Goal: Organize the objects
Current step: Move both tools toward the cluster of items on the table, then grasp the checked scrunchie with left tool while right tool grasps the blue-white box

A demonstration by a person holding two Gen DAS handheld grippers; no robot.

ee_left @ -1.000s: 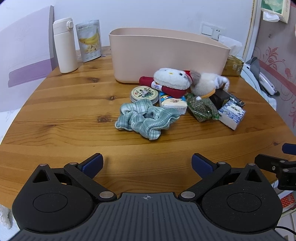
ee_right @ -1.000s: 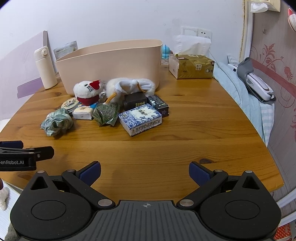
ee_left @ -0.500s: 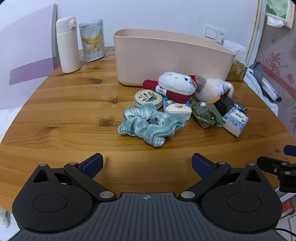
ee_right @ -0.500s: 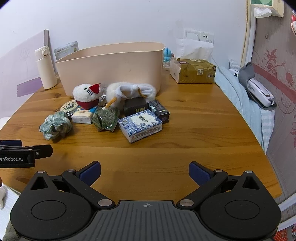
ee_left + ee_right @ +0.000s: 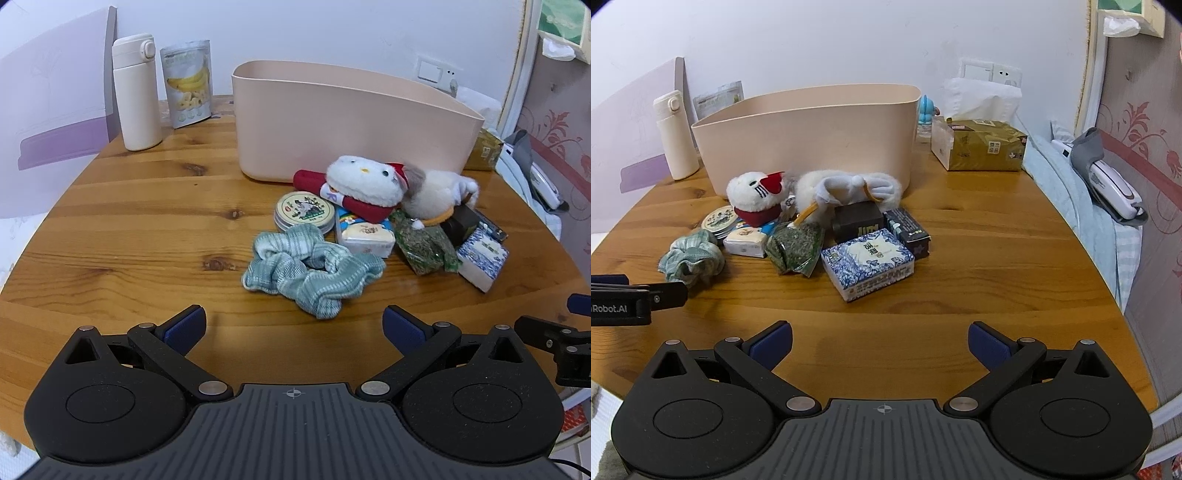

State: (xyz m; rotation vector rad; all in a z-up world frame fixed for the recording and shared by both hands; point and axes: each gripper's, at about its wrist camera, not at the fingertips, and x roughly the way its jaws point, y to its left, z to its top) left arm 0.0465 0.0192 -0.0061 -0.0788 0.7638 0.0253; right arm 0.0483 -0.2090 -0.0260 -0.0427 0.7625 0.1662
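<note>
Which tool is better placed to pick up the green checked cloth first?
Left. The left tool is open with the green checked cloth lying just ahead of it. From the right tool the cloth sits far off to the side.

Soft, even indoor light, faint glare on the wooden table (image 5: 147, 229) (strong fisheye bending at edges).

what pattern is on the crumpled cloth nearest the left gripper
Pale teal-green with thin white stripes or checks on the cloth, clearest in the left wrist view.
</note>
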